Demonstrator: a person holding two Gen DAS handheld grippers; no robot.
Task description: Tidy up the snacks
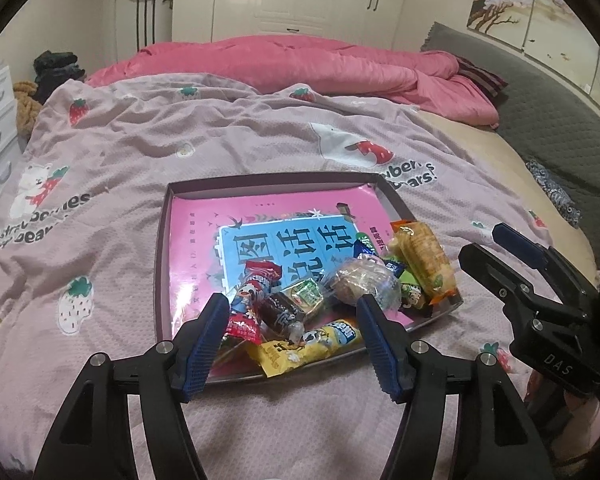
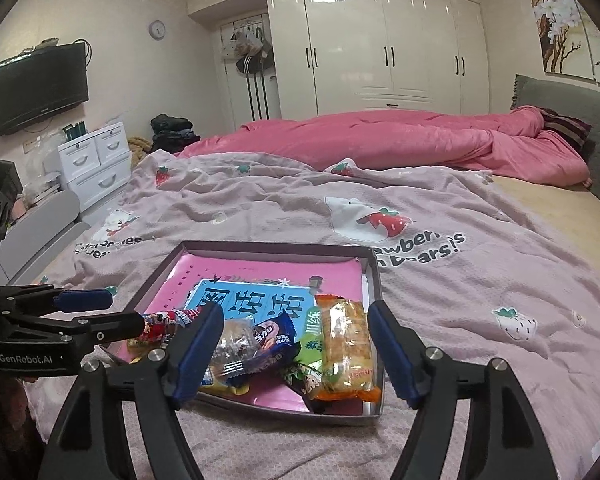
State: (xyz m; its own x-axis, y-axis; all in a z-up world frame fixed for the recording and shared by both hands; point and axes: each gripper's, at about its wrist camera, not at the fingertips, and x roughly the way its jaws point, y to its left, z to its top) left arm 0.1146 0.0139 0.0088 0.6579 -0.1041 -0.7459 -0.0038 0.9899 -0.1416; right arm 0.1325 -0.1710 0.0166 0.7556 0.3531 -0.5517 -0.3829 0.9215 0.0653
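The snacks (image 1: 340, 292) lay heaped in the near corner of the tray (image 1: 162, 240) on the bed (image 1: 220, 136), none outside it that showed. Both tongs stood spread and empty: the left gripper (image 1: 292, 320) poised over the heap, the right gripper (image 2: 296, 340) likewise. Whether sorting was ahead or finished (one pile fits both), any pick would have wanted one packet singled out and pinched across its narrow side.

**Snacks heaped in one corner of the tray**

A shallow dark-rimmed tray (image 1: 162, 240), lined with a pink and blue printed sheet, is laid flat on the bed. Wrapped snacks (image 1: 340, 280) are piled at its near right corner; an orange biscuit pack (image 2: 346, 350) lies along the right edge, a yellow packet (image 1: 308, 344) overhangs the near edge.
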